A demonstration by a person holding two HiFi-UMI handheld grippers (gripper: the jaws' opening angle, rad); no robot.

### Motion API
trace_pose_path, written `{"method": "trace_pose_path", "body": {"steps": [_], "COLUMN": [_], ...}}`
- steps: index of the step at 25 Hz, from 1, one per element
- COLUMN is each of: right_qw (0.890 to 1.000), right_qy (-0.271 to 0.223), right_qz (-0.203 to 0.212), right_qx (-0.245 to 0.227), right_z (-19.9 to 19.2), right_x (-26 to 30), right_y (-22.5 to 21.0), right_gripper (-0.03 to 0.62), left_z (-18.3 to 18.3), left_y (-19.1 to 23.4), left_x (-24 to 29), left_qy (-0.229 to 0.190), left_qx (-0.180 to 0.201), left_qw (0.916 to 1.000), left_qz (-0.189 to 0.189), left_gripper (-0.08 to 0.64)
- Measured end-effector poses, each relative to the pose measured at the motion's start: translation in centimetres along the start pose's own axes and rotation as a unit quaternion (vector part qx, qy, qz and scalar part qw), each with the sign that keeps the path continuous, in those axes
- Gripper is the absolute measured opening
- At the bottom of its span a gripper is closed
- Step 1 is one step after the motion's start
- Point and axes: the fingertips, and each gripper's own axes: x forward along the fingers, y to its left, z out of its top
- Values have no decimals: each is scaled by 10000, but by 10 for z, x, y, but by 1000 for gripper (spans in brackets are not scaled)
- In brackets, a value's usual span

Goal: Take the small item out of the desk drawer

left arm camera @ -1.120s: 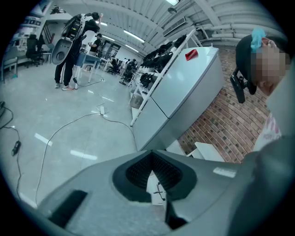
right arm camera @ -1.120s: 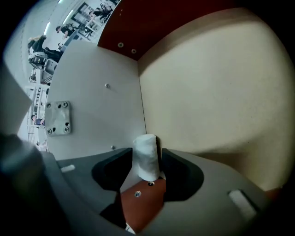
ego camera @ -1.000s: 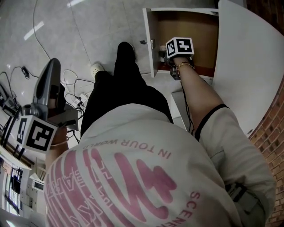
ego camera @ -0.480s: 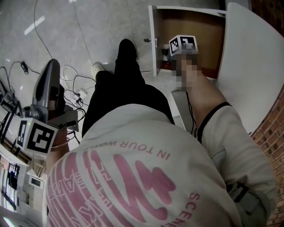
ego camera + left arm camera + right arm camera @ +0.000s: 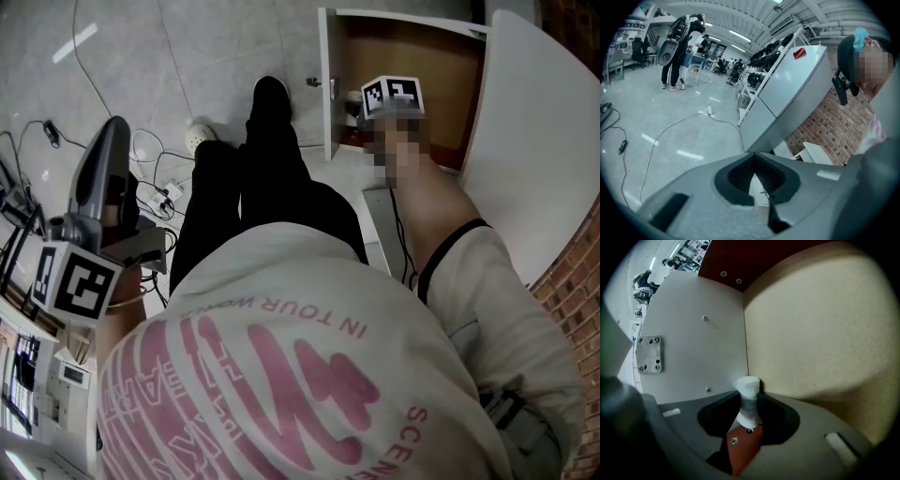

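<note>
A small white soft item (image 5: pixel 747 399) stands between the jaws of my right gripper (image 5: pixel 749 405), low in the corner of the open desk compartment (image 5: pixel 422 66). The jaws are closing and the item looks pinched narrow at its middle, with a rust-brown plate (image 5: pixel 743 446) showing under it. In the head view only the right gripper's marker cube (image 5: pixel 394 97) shows inside the compartment; its jaws and the item are hidden. My left gripper (image 5: pixel 111 141) hangs by the person's left side over the floor, holding nothing, its tips (image 5: pixel 753 161) meeting.
The compartment's white side panel (image 5: pixel 693 333) carries a metal hinge plate (image 5: pixel 648 354). A white desktop (image 5: pixel 534 141) lies to the right and a brick wall (image 5: pixel 572 281) beyond it. Cables and a power strip (image 5: pixel 169 192) lie on the floor by the person's legs (image 5: pixel 253 178).
The right gripper's cube has stayed inside the compartment, drifting slightly right in the head view as that view shifted. The left gripper has barely moved.
</note>
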Motion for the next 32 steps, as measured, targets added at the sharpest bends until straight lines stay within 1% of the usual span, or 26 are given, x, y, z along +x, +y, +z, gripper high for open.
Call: {"method": "trace_pose_path", "body": {"steps": [3, 6, 9, 13, 18, 23, 26, 29, 32], "right_qw": [10000, 10000, 9999, 9996, 9994, 9985, 9982, 9976, 9963], "right_qy": [-33, 51, 131, 81, 125, 122, 91, 77, 23], "right_qz": [29, 15, -81, -224, -330, -537, -599, -687, -852], "right_qx": [-7, 21, 65, 140, 53, -42, -11, -21, -140], "right_z": [-1, -1, 0, -2, -2, -2, 0, 0, 4], "right_x": [3, 3, 1, 4, 2, 1, 1, 0, -7], "right_y": [-2, -2, -2, -4, -4, -3, -1, -1, 1], "right_gripper": [132, 132, 127, 126, 124, 123, 121, 120, 118], "left_z": [-4, -1, 2, 2, 16, 17, 11, 7, 3], "left_y": [-6, -14, -21, -25, -29, -18, -6, 0, 4], "left_x": [11, 20, 27, 32, 32, 25, 24, 28, 26], "left_qy": [65, 102, 151, 151, 102, 61, 66, 63, 73], "left_qx": [62, 131, 171, 163, 376, 297, 138, 60, 23], "left_qw": [9999, 9997, 9993, 9990, 9983, 9987, 9990, 9987, 9983], "left_qz": [-81, -184, -291, -383, -437, -412, -427, -504, -581], "left_gripper": [5, 5, 5, 5, 5, 5, 5, 5, 5]}}
